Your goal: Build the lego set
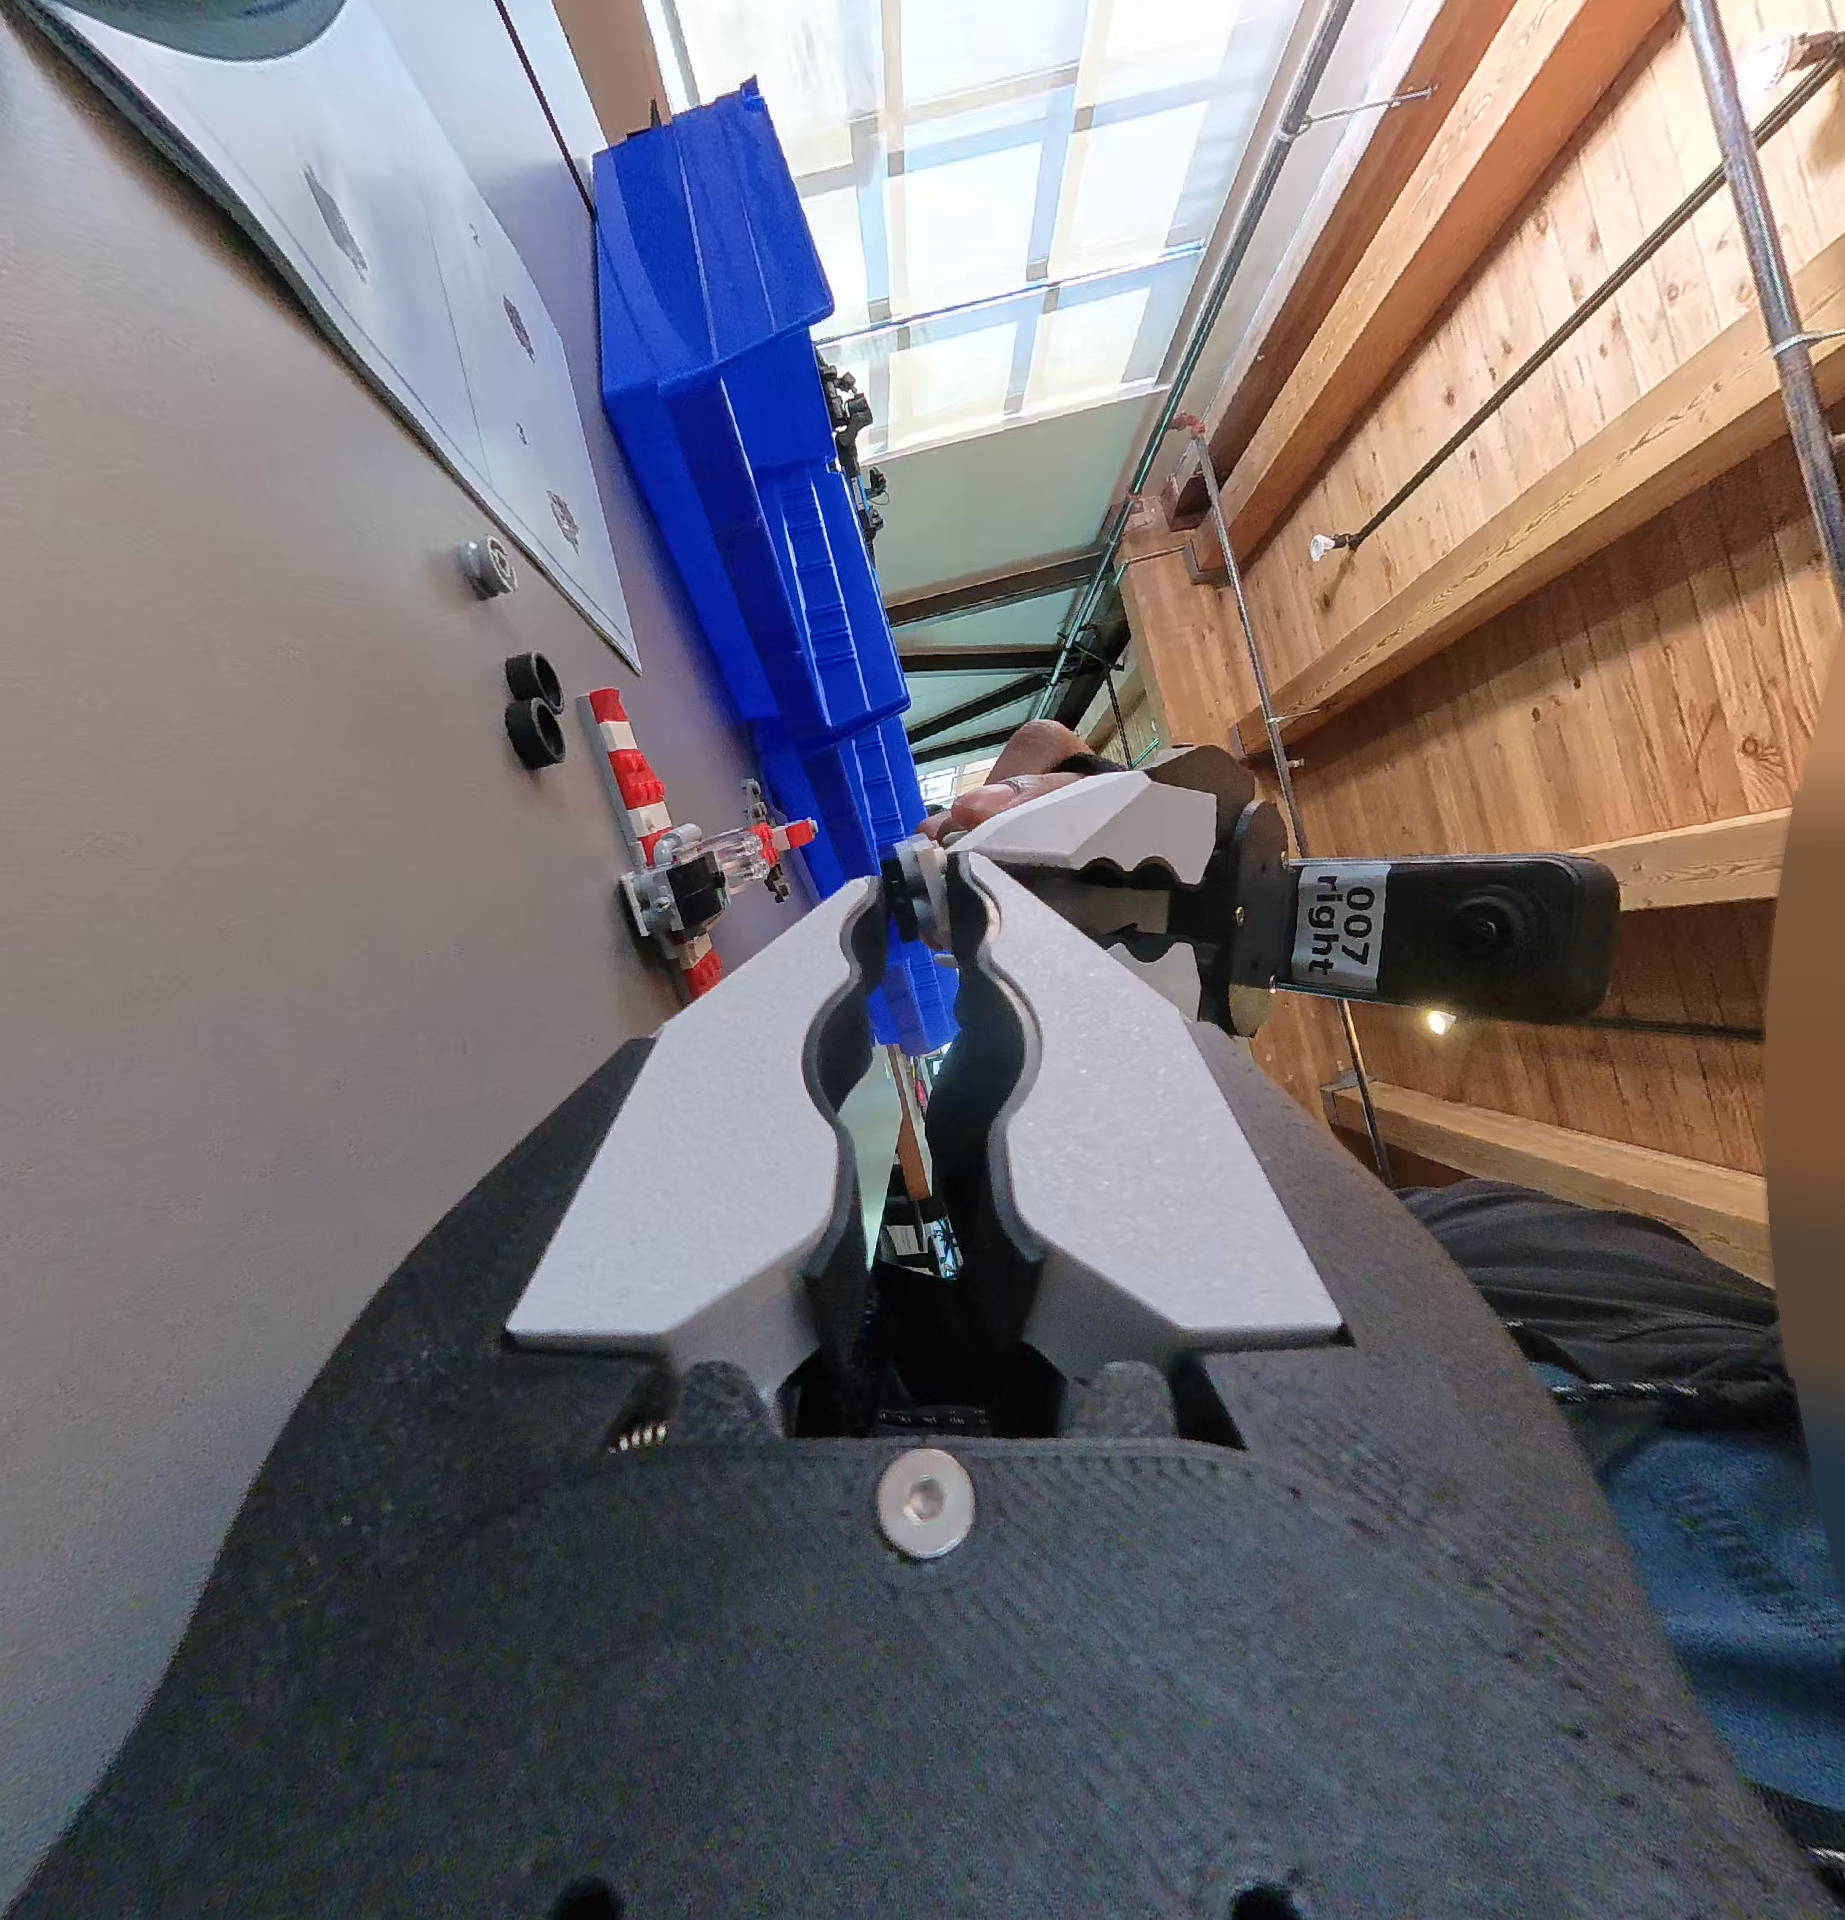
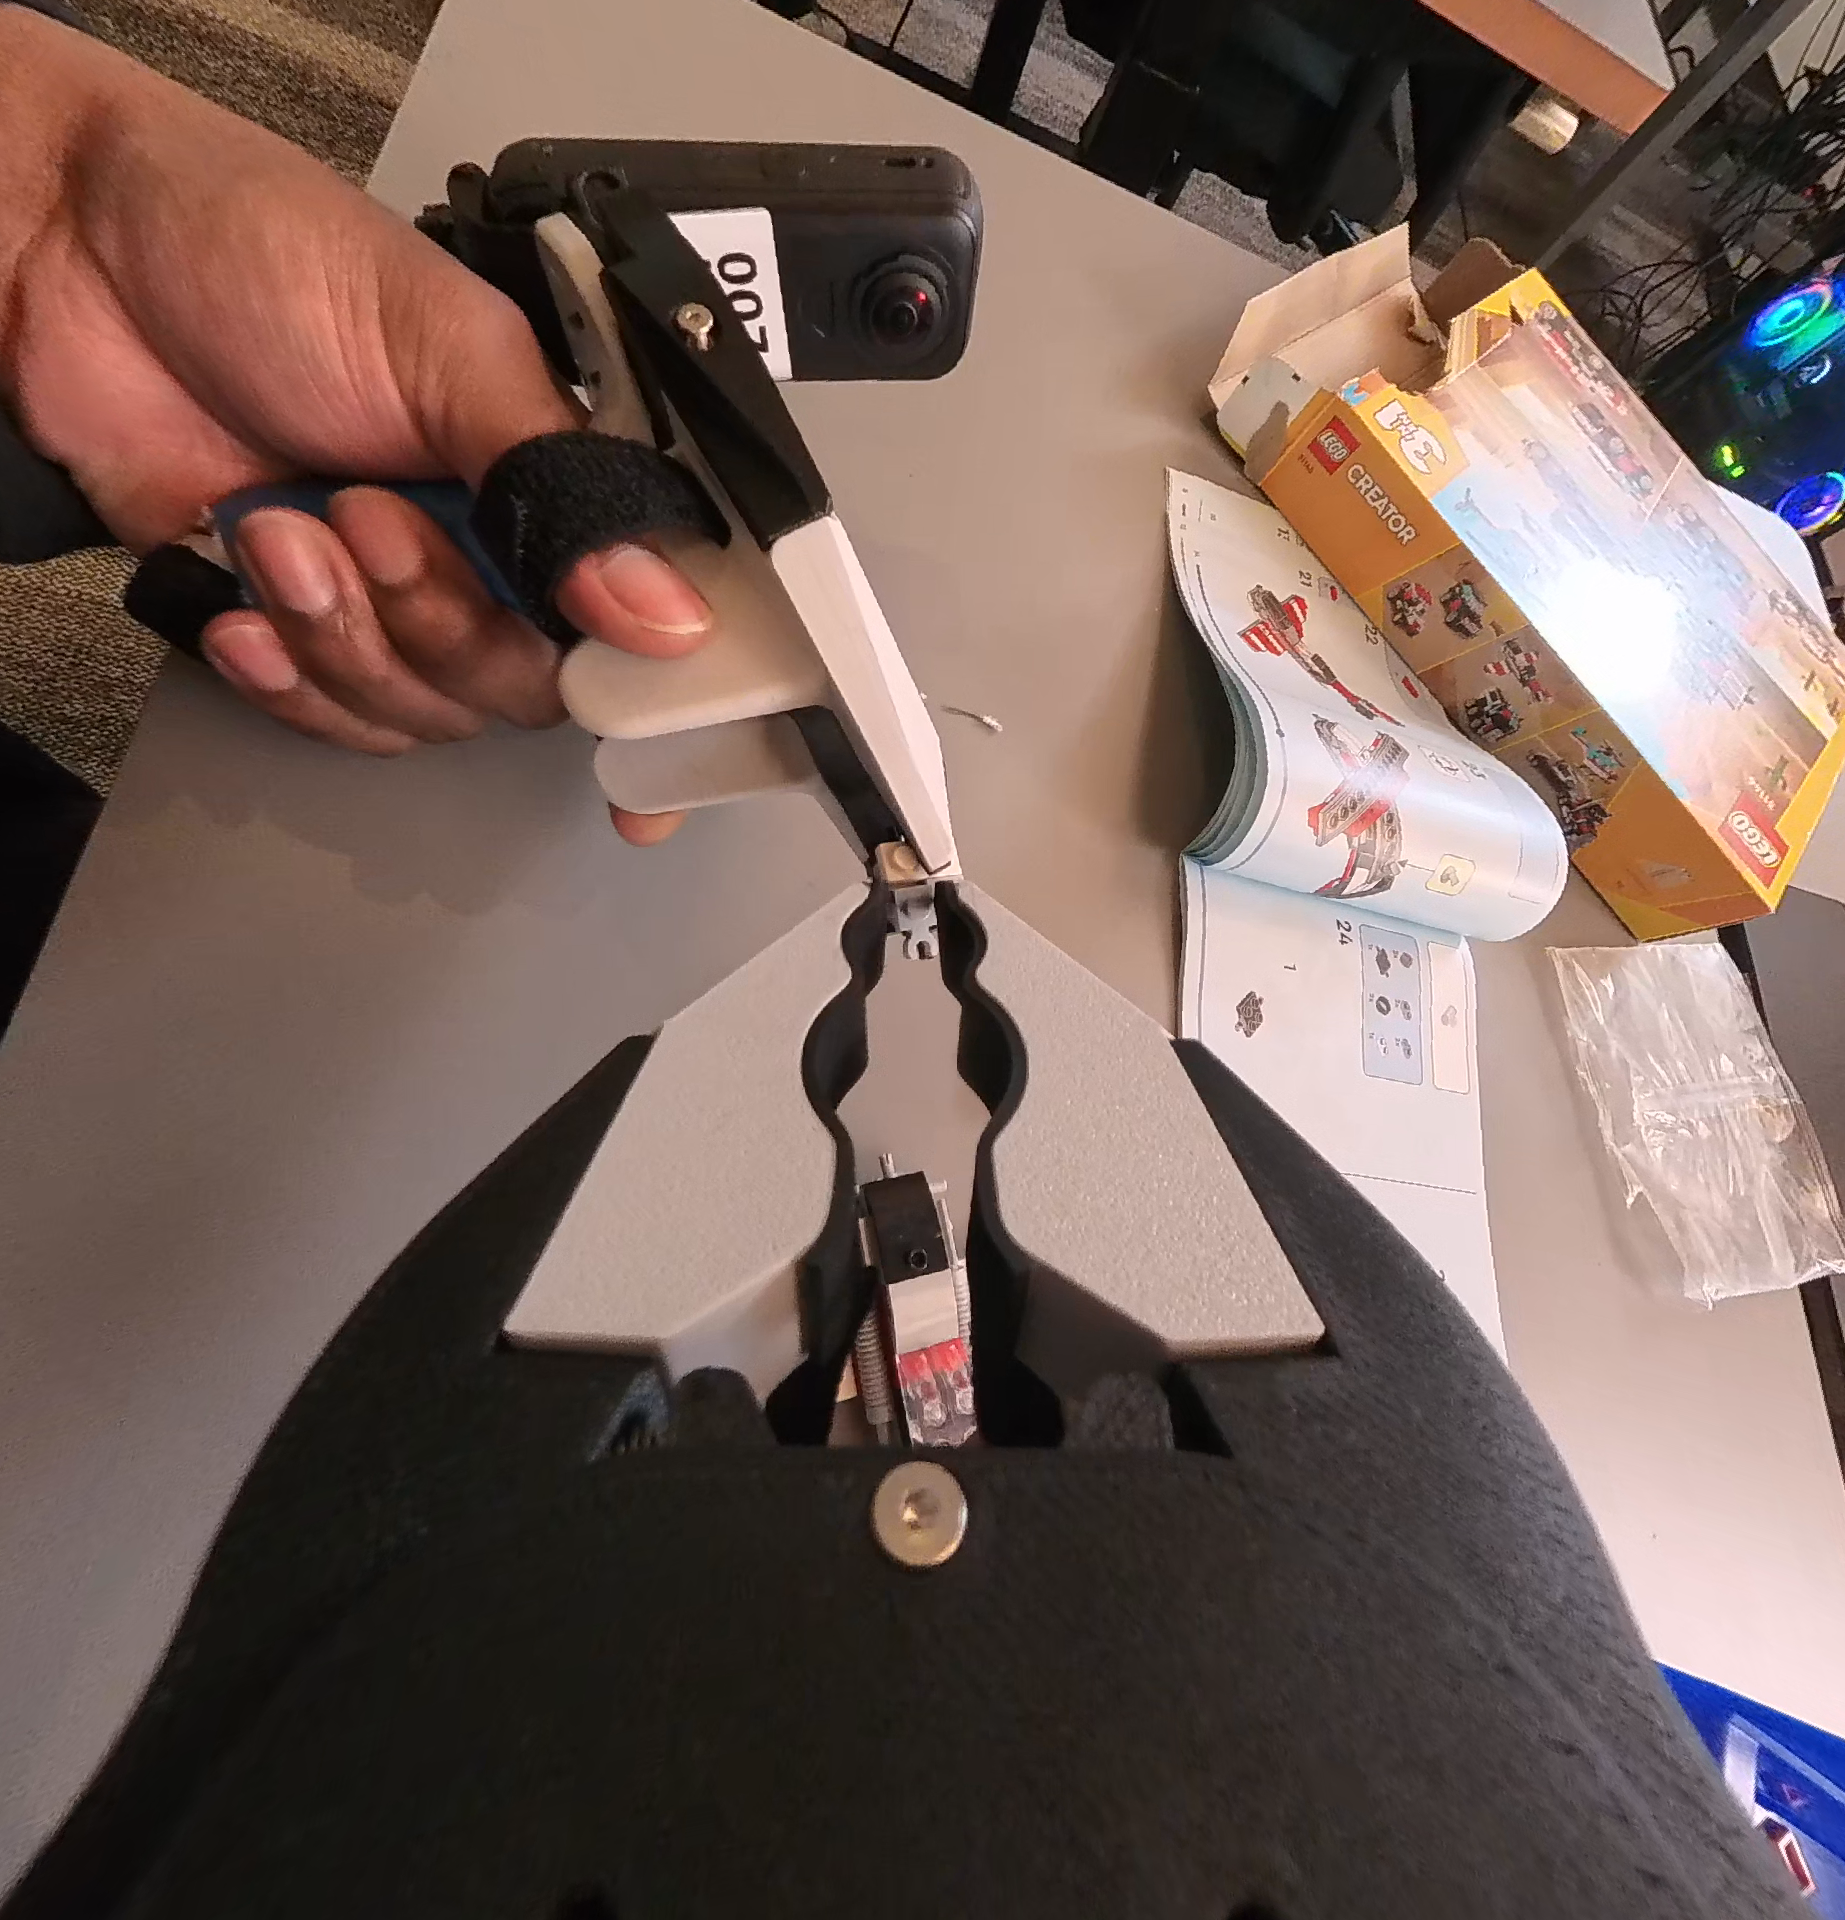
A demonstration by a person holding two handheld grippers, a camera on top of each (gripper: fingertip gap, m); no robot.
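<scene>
My left gripper (image 1: 916, 896) is shut on a small round grey and black piece (image 1: 913, 883), held in the air. My right gripper (image 2: 913, 920) is shut on a small light-grey piece (image 2: 913, 914). The two gripper tips meet, and the two pieces touch. The left gripper (image 2: 923, 857) comes in from the upper left in the right wrist view, held by a hand (image 2: 274, 416). The right gripper (image 1: 965, 840) comes in from the right in the left wrist view. A red, white and grey lego model (image 1: 679, 862) lies on the grey table (image 1: 222, 935). It also shows below my right gripper (image 2: 913, 1299).
Two black tyres (image 1: 533, 707) and a grey round piece (image 1: 487, 566) lie near the model. Blue bins (image 1: 731, 416) stand behind it. An open instruction booklet (image 2: 1344, 831), a yellow lego box (image 2: 1583, 644) and a clear plastic bag (image 2: 1707, 1112) lie to the right. Less than 4 cm separates the two grippers' tips.
</scene>
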